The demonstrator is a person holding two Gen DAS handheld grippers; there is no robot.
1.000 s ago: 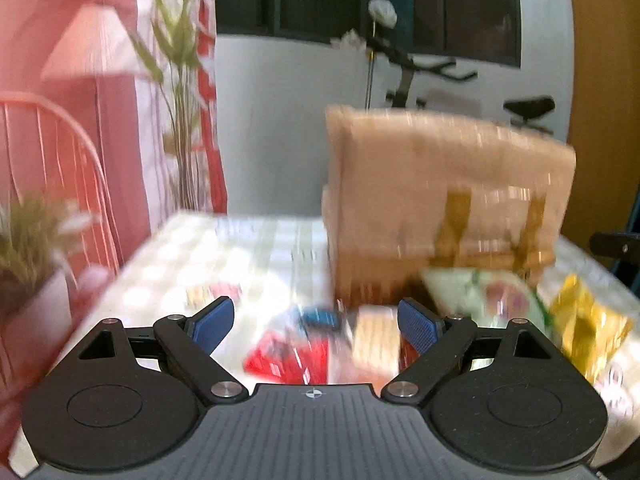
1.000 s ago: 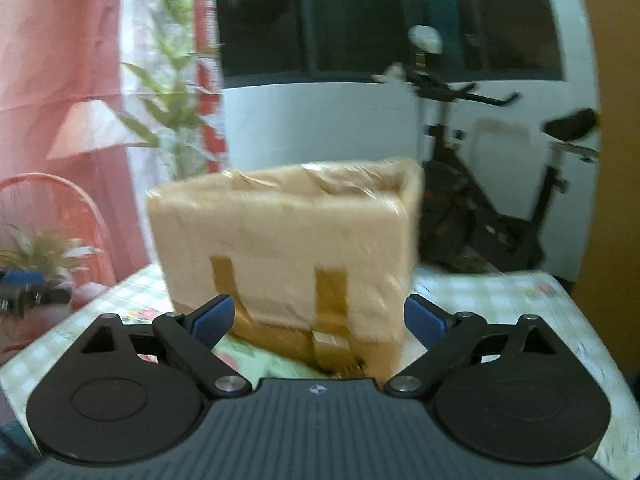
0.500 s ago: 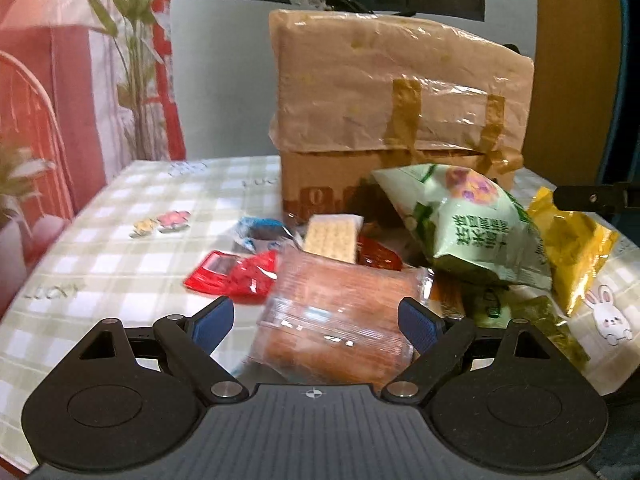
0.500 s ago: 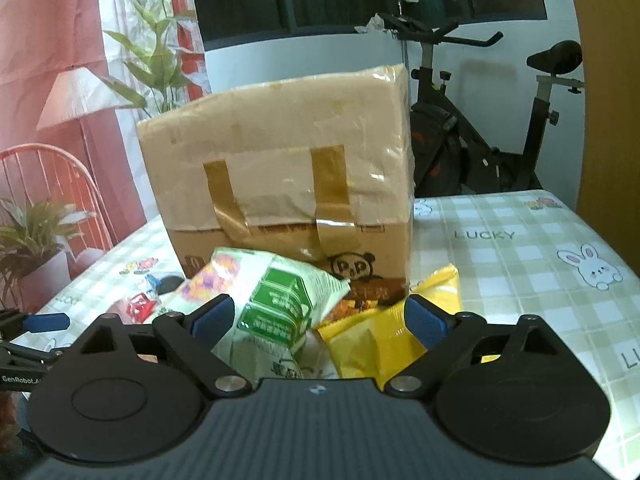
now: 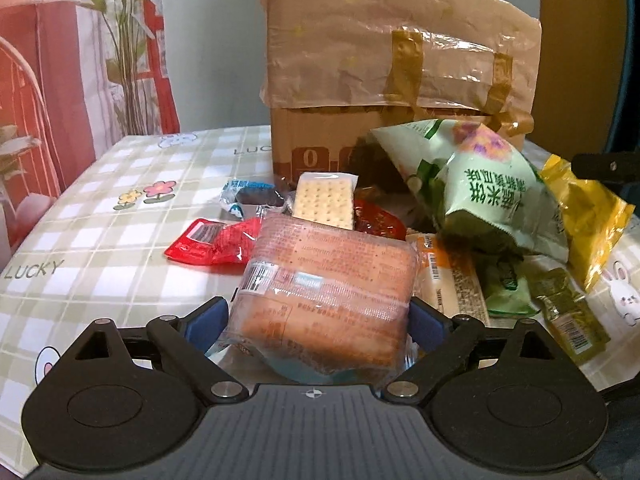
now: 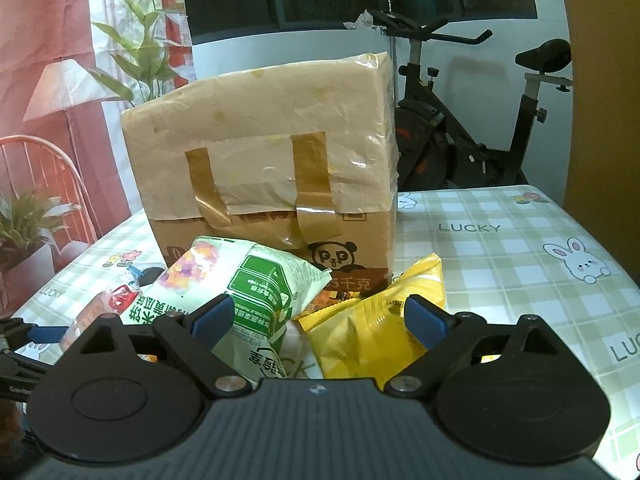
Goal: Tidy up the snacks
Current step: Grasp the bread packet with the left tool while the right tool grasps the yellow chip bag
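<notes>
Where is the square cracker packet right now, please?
In the left wrist view, the cracker packet leans mid-frame just in front of the cardboard box, directly behind the clear-wrapped pink snack pack and right of the blue-wrapped snack.

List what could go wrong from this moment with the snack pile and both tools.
1. The left tool straddles the clear-wrapped cake pack; squeezing hard may crush it.
2. Lifting that pack may drag the cracker packet leaning at its far end.
3. The right tool, open over the yellow bag, may nudge the propped green bag.
</notes>
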